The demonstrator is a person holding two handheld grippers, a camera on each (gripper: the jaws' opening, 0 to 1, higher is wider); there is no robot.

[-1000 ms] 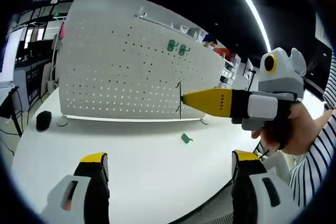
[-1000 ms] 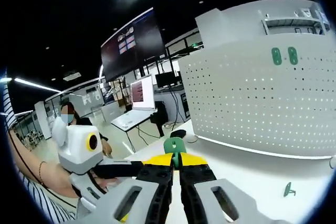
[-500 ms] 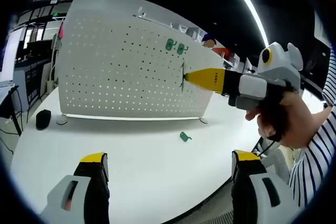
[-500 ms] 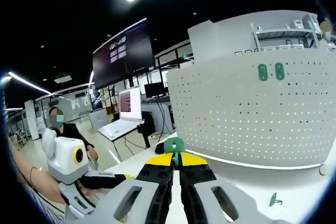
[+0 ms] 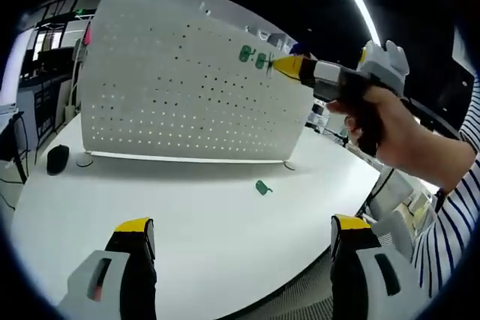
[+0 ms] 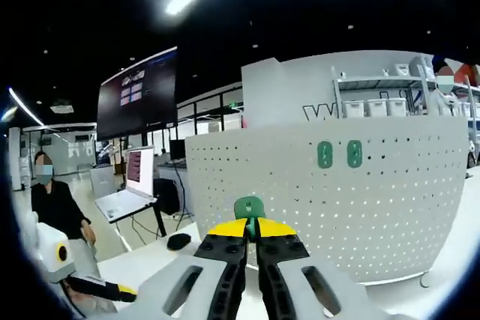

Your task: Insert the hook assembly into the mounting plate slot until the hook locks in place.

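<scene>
The white pegboard [image 5: 172,88] stands upright on the white table [image 5: 187,215], with two green hooks [image 5: 253,57] mounted near its top. My right gripper [image 5: 289,66] comes in from the right, its yellow tips right beside those hooks. In the right gripper view it [image 6: 251,228] is shut on a green hook [image 6: 248,207], facing the pegboard [image 6: 337,200] just below the mounted pair [image 6: 339,154]. Another green hook [image 5: 262,187] lies loose on the table. My left gripper [image 5: 244,230] hangs open over the table's near edge, holding nothing.
A black mouse [image 5: 55,160] lies by the pegboard's left end. A hand and striped sleeve [image 5: 442,207] hold the right gripper. A seated person [image 6: 56,211], a laptop [image 6: 127,200] and a wall screen [image 6: 139,95] are off to the left.
The right gripper has risen with its hook and moved up to the pegboard's top, next to the two mounted hooks. The left gripper has stayed put and open.
</scene>
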